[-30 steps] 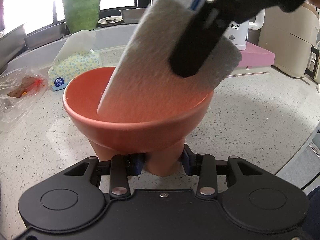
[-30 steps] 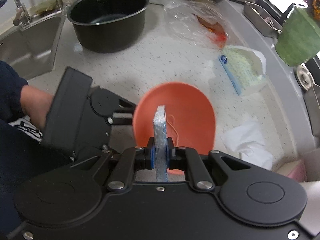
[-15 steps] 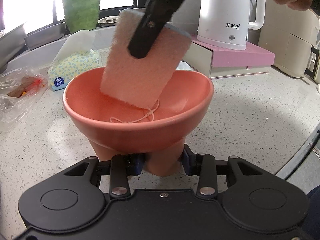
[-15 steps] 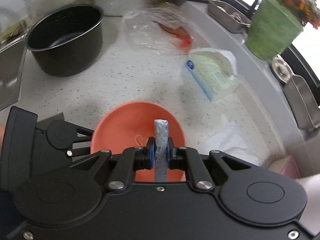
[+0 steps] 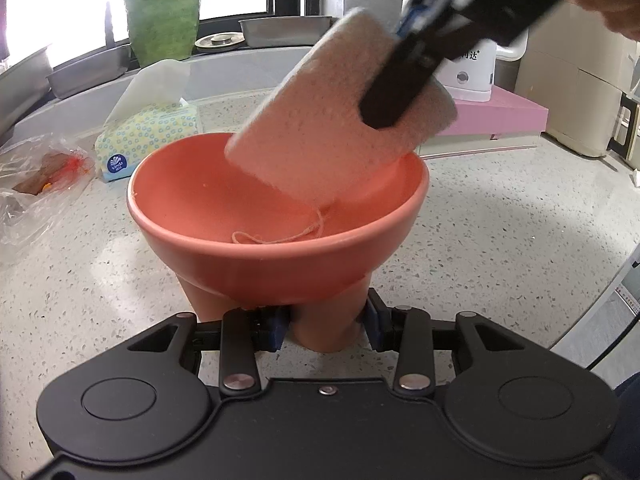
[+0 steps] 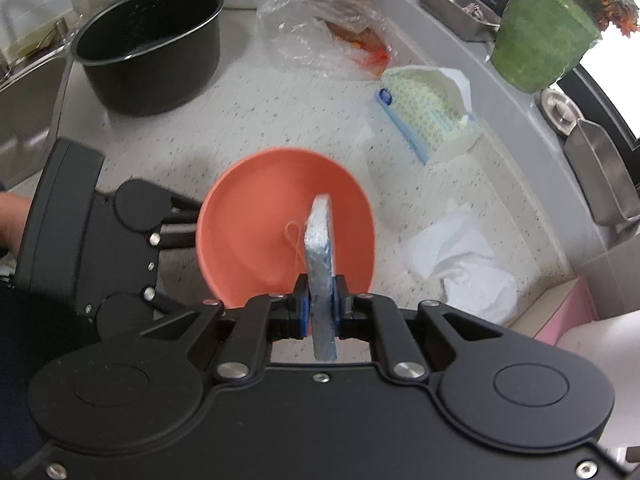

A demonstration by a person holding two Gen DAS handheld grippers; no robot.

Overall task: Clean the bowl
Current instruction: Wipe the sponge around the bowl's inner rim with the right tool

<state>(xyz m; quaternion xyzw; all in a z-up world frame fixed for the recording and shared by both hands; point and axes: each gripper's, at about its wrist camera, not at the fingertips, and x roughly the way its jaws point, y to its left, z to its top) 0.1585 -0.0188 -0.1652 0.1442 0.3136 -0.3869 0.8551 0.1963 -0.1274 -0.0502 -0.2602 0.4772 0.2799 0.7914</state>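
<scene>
Sweeping the sponge [image 5: 332, 120] across, your right gripper [image 6: 320, 312], clenched on it, tilted its lower corner back inside the bowl [image 5: 276, 216], whose foot your left gripper [image 5: 326, 326] clamped; wiping continued.

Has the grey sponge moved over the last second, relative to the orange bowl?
Yes. The grey rectangular sponge swung away, then back over the orange plastic footed bowl, whose foot sits clamped in the left gripper.

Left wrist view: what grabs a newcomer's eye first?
The orange bowl, centre frame on the speckled counter, with the left gripper clamped on its foot. Above it, a sponge pinched by the right gripper dips into the bowl from the upper right, a loop of string trailing inside.
</scene>
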